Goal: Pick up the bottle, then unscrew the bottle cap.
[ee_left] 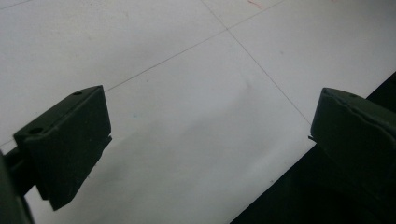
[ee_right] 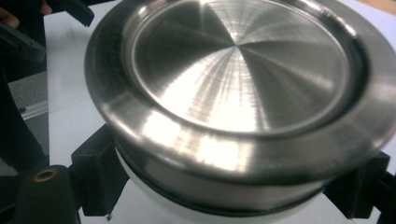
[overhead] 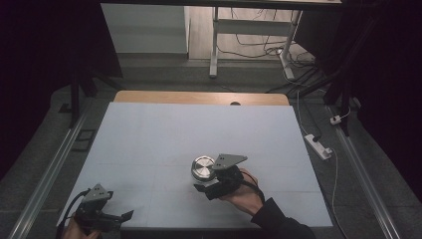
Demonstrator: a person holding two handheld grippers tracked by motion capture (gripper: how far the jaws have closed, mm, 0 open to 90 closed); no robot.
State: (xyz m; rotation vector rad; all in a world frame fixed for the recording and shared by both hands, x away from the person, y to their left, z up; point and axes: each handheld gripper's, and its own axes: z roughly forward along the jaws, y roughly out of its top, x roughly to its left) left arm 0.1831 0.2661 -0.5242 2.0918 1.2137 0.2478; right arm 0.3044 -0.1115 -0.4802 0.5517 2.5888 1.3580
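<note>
The round steel-lidded container [overhead: 202, 168] stands a little toward the person's side of the middle of the white table cover [overhead: 164, 134]. In the right gripper view the container [ee_right: 243, 84] shows a brushed metal lid with a raised rim over a white lower body, seen close up. The right gripper [overhead: 205, 185] is closed on it: its 2 black jaws press the body below the lid's rim, 1 on each side, and in the right gripper view [ee_right: 219, 205] they flank the white base. The person's right hand [overhead: 245, 191] holds that gripper from the near right side of the container, with the gripper's grey three-cornered plate just beside the lid.

The left gripper [overhead: 117, 217] rests well apart from the container, toward the near left corner of the table cover. Its 2 jaws stand wide with nothing between them; in the left gripper view [ee_left: 208, 126] bare white cover and its near edge lie in the gap.
</note>
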